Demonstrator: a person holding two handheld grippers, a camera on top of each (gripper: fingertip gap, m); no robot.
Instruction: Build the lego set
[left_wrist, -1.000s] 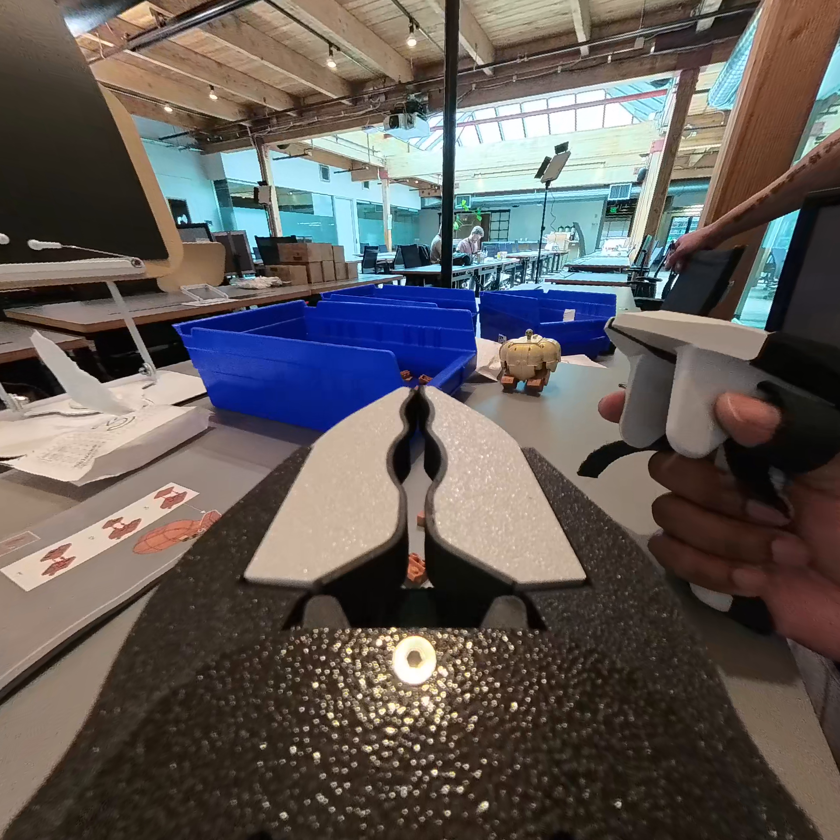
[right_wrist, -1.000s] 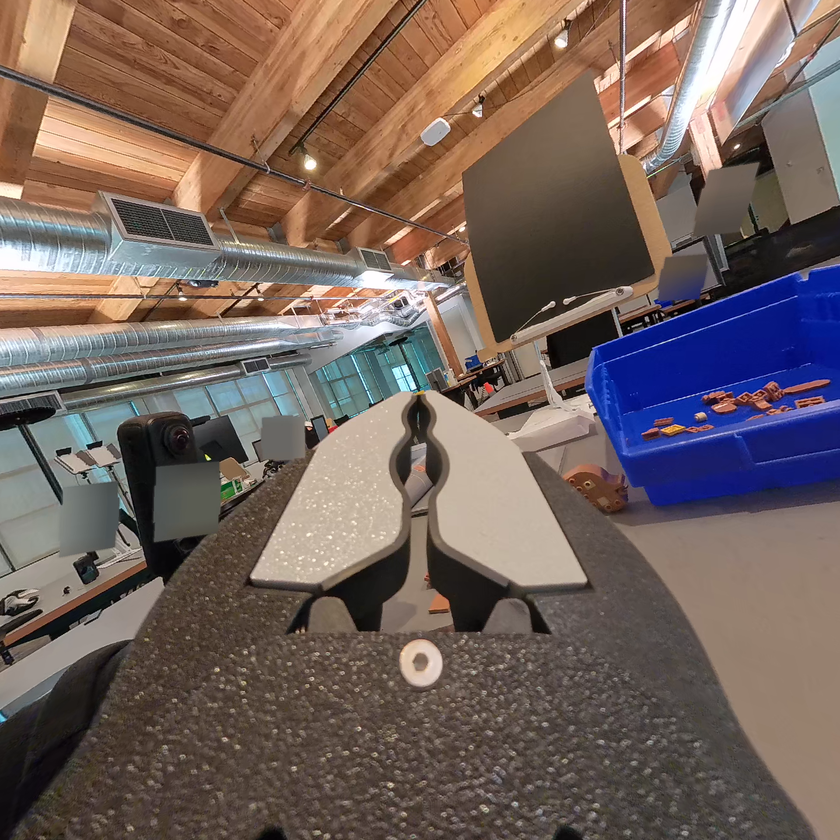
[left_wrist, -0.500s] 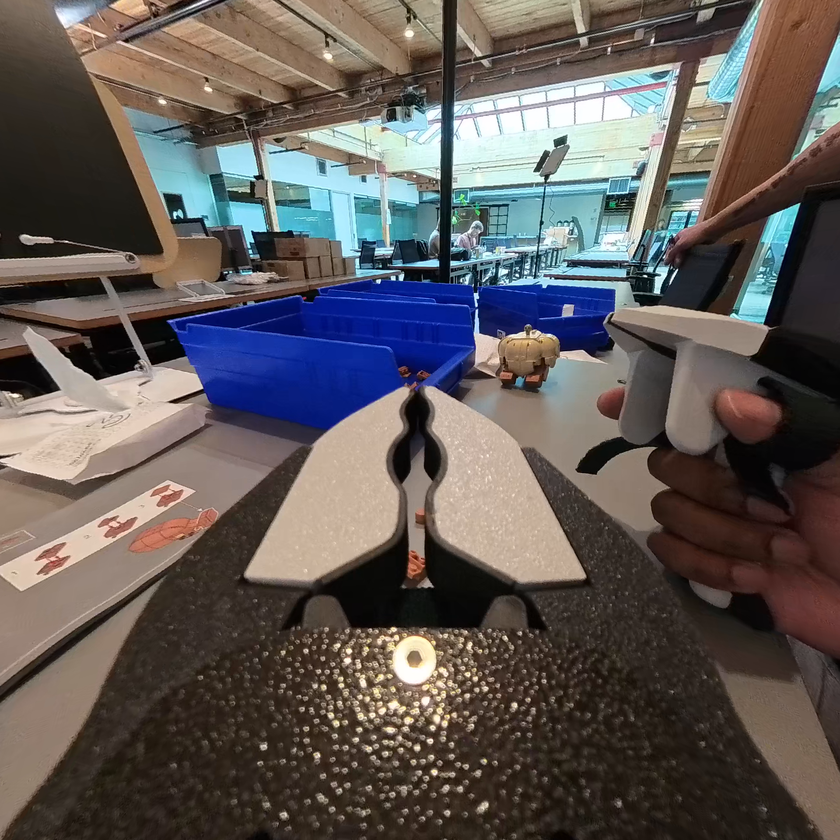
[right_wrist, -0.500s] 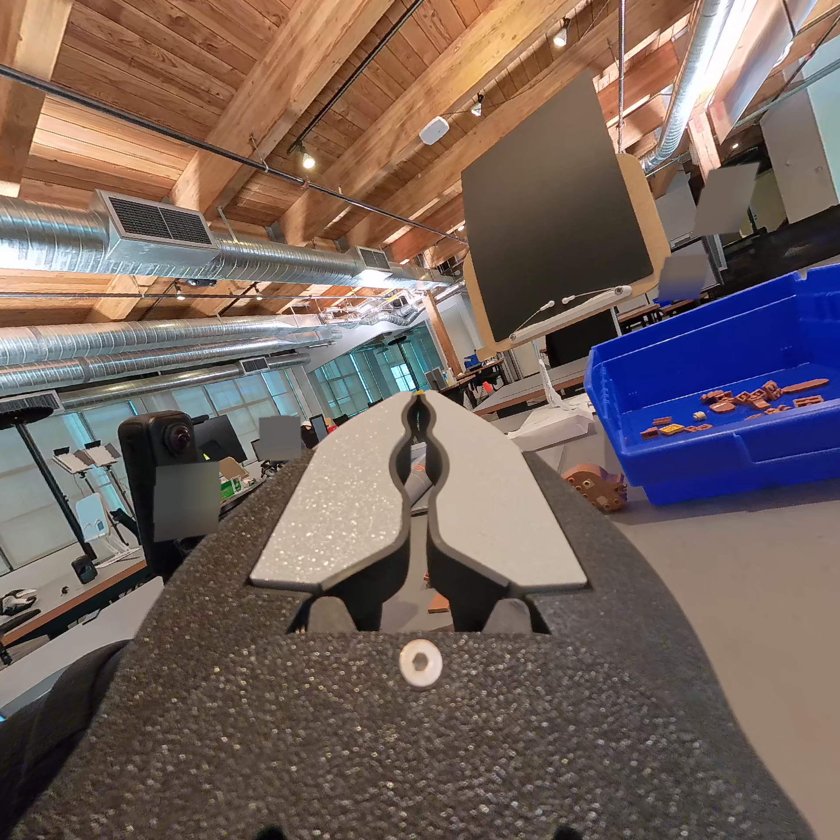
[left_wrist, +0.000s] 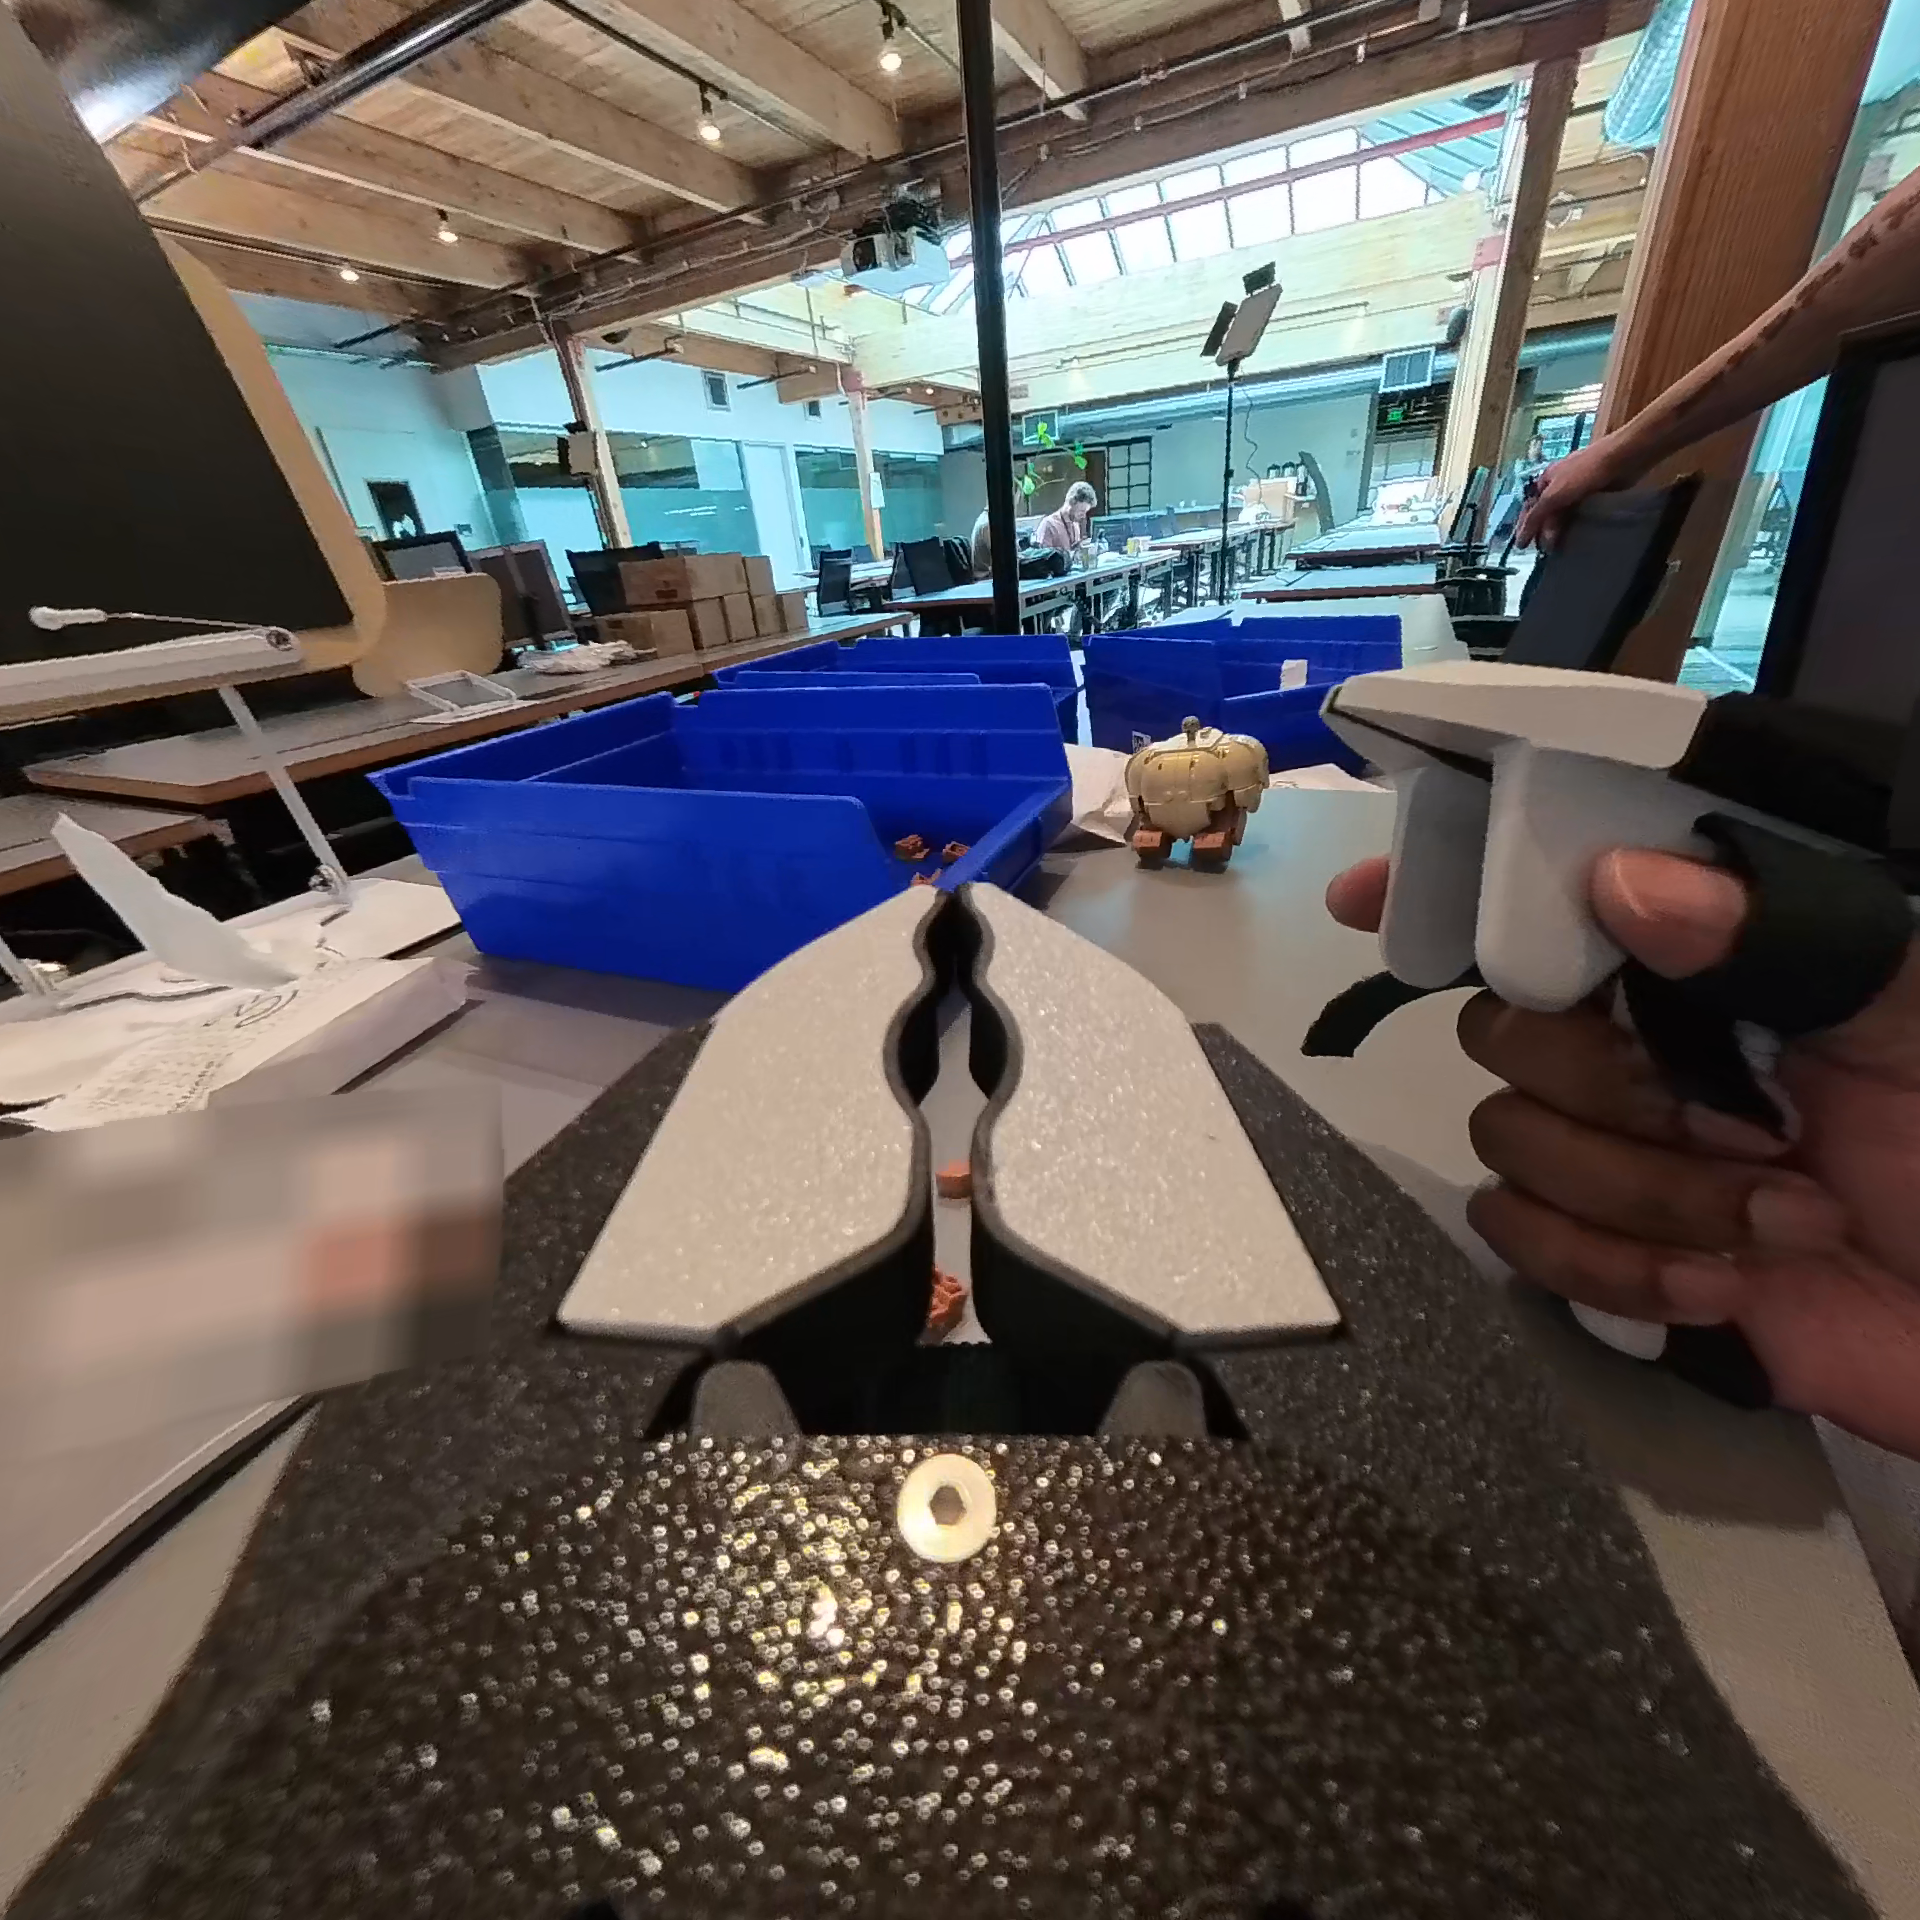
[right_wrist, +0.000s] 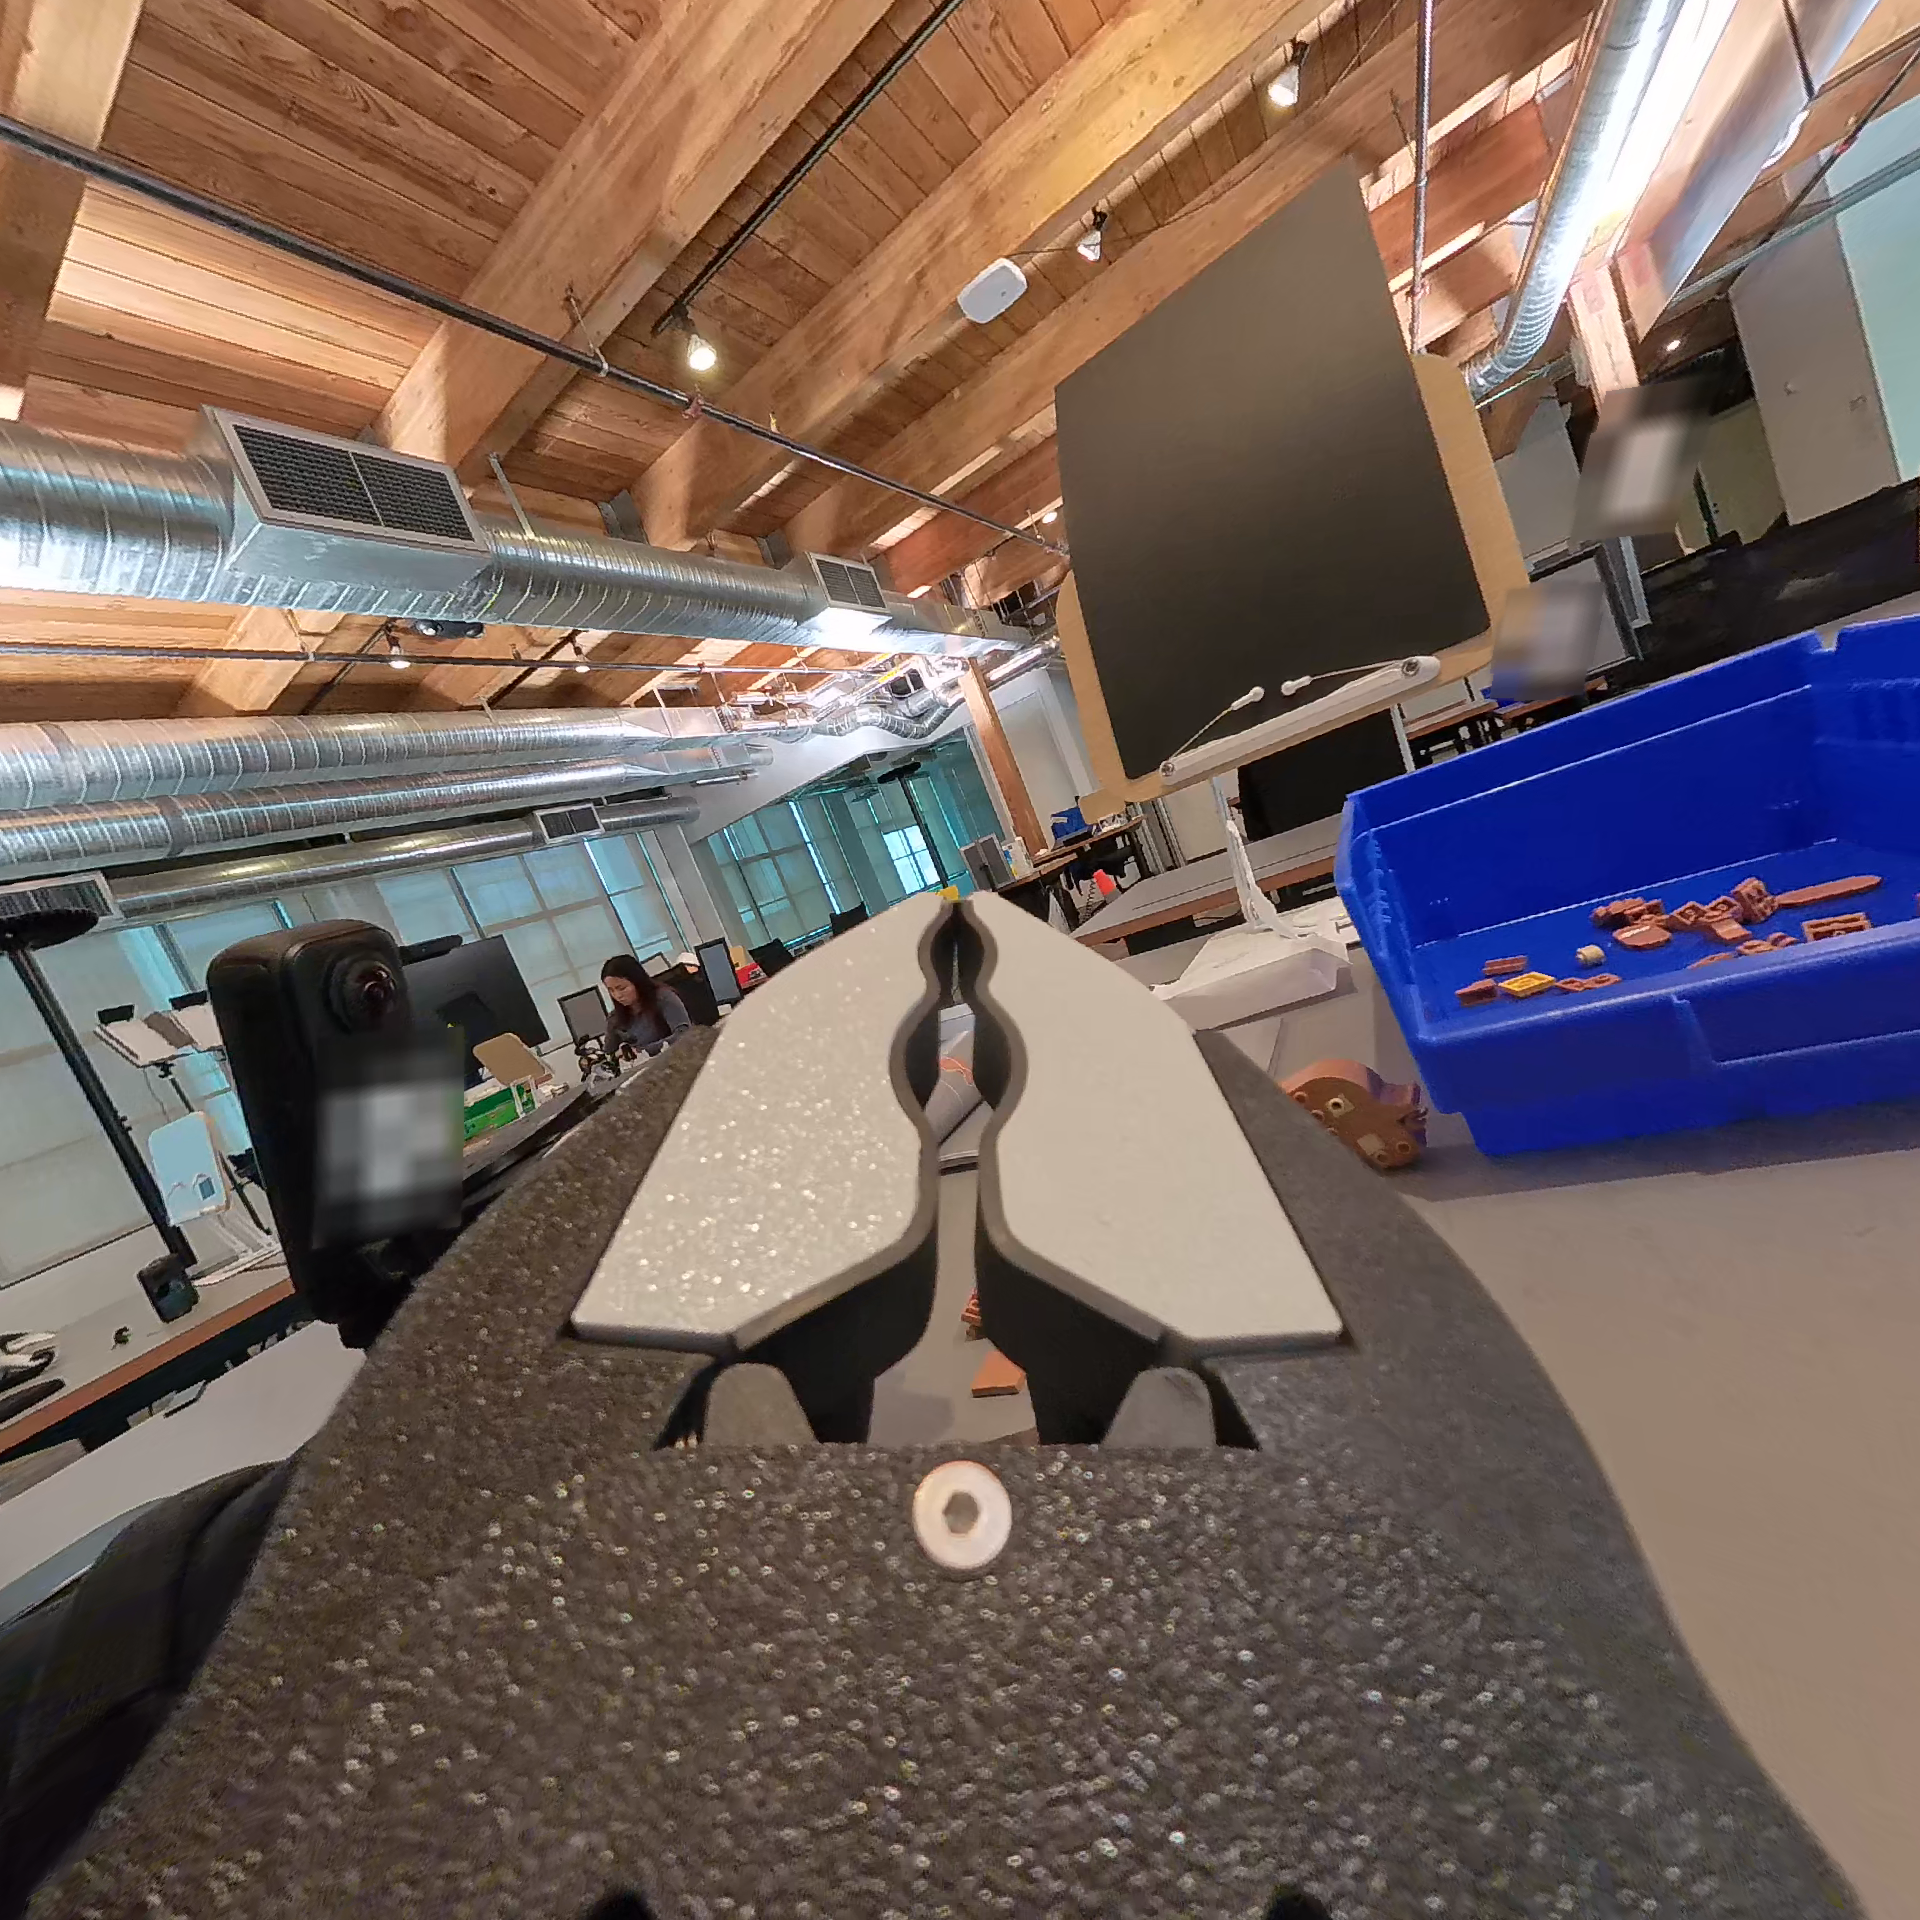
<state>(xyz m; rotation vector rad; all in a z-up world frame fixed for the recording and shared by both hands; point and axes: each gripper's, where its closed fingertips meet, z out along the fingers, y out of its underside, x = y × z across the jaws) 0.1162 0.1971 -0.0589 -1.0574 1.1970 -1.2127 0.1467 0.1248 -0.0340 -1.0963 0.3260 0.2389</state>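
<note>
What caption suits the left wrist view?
Closed left gripper above a grey table, facing a blue bin and small tan toy.

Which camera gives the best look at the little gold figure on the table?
The left wrist view: the gold figure stands in full, unblocked, beside the blue bin. The right wrist view does not show it, only another brown assembly by that bin.

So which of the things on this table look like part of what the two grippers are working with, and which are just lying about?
Seemingly in play:
- left gripper and right gripper, both shut, holding nothing
- blue bin of small brown bricks
- tan and brown brick figure
- brown brick piece beside the bin

Just lying about:
- white papers
- black board on a stand
- far blue bins
</note>
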